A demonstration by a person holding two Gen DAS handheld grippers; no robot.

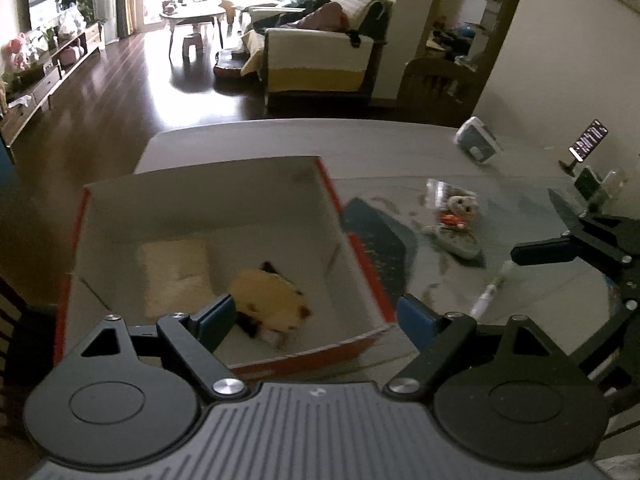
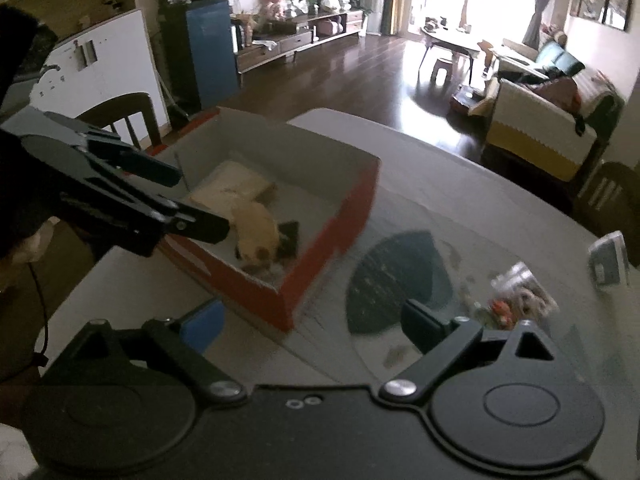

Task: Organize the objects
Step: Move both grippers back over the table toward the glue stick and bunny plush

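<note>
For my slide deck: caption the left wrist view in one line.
Open left gripper hovers over a red cardboard box holding a yellow plush toy on a grey table.

Red box (image 1: 360, 264) walls hem the left side — open tabletop (image 1: 400, 148) beyond, clutter far right

One red box (image 1: 362, 268), two items inside, one clear packet (image 1: 452, 204), one pen (image 1: 490, 292).
</note>
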